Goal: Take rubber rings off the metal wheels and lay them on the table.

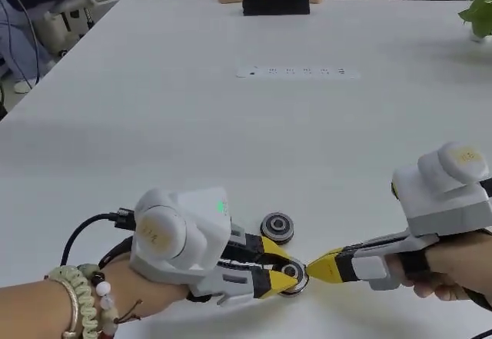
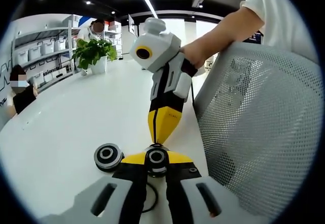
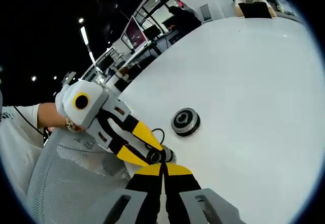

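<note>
The left claw (image 1: 286,276) pinches a wheel (image 1: 294,271) at the surface's (image 1: 231,124) 6 o'clock edge. The right claw (image 1: 310,268), pressed together, touches its rim. Next it probably must grip the ring (image 2: 157,172) and pull it off.

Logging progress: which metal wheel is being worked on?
The near wheel, held by the left gripper with the right gripper at it; the far wheel lies free on the table.

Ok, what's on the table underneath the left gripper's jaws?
A thin black rubber ring lies on the table under the left gripper, which clamps a metal wheel. The jaws cover most of it; only an arc shows.
</note>
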Demonstrator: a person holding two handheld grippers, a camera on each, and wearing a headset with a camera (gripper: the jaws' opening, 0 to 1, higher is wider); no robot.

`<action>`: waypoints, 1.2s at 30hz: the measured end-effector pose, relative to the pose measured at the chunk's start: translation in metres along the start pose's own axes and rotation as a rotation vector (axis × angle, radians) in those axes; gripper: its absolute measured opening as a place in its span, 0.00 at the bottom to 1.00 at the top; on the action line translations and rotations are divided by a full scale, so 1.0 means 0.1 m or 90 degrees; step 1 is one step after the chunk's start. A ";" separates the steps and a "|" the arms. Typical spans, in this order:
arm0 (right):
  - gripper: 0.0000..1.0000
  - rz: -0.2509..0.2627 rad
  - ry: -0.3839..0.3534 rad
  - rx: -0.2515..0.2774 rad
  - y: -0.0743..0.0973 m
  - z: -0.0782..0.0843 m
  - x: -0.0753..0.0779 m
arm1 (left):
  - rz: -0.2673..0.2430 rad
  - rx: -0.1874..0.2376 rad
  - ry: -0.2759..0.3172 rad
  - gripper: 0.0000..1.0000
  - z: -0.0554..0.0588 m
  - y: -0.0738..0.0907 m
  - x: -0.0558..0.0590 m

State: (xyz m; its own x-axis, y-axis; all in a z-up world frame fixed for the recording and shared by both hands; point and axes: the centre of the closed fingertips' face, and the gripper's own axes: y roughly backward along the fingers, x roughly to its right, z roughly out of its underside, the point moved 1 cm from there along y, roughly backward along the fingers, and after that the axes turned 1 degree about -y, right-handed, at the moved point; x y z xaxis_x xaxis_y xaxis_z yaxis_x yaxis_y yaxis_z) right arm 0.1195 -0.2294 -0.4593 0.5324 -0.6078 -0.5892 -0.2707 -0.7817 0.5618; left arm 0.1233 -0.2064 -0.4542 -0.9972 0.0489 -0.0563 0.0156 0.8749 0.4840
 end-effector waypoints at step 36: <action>0.00 -0.043 -0.005 0.014 -0.02 -0.04 -0.19 | 0.001 0.001 -0.001 0.08 0.00 -0.01 0.02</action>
State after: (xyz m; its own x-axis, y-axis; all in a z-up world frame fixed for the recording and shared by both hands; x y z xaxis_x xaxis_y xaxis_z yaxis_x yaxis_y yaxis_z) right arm 0.1136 -0.2158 -0.4467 0.5435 -0.5550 -0.6297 -0.2518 -0.8234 0.5085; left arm 0.1213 -0.2071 -0.4542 -0.9971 0.0507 -0.0571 0.0169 0.8754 0.4831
